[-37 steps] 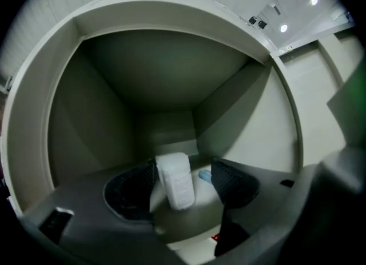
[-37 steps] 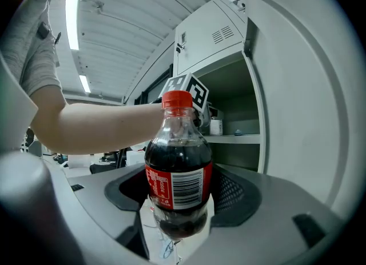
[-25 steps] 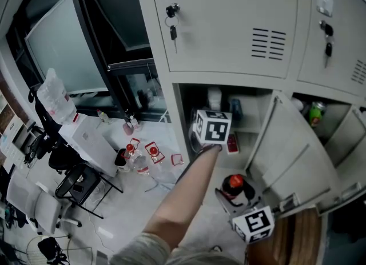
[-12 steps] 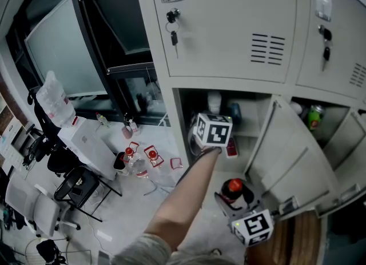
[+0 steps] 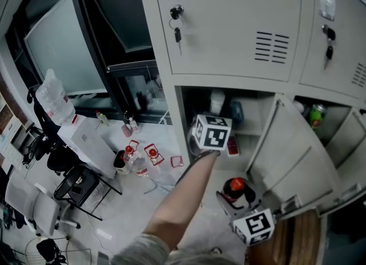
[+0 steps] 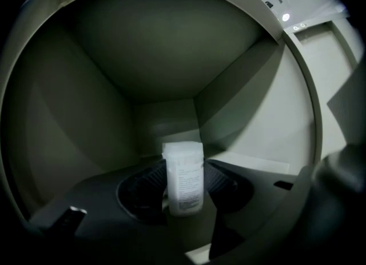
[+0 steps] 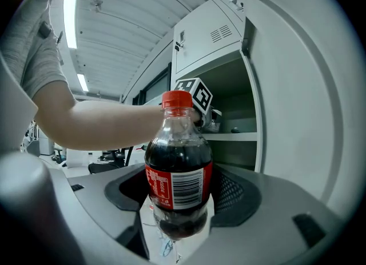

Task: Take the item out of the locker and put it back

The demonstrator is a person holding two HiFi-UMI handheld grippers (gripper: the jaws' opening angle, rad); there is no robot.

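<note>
Your left claw [image 6: 182, 185] reaches into the open locker [image 5: 182, 95] compartment at the centre of the head view. Its jaws have just been closing and sit against both sides of the upright white bottle [image 6: 184, 167] on the shelf. Your right claw [image 7: 180, 198], at lower right, grips an upright cola bottle [image 7: 178, 169].

Red-capped bottles [image 5: 139, 158] stand on the floor [image 5: 132, 208] at centre left, black office chairs [image 5: 77, 185] lower left, a green can [image 5: 316, 114] far right.
</note>
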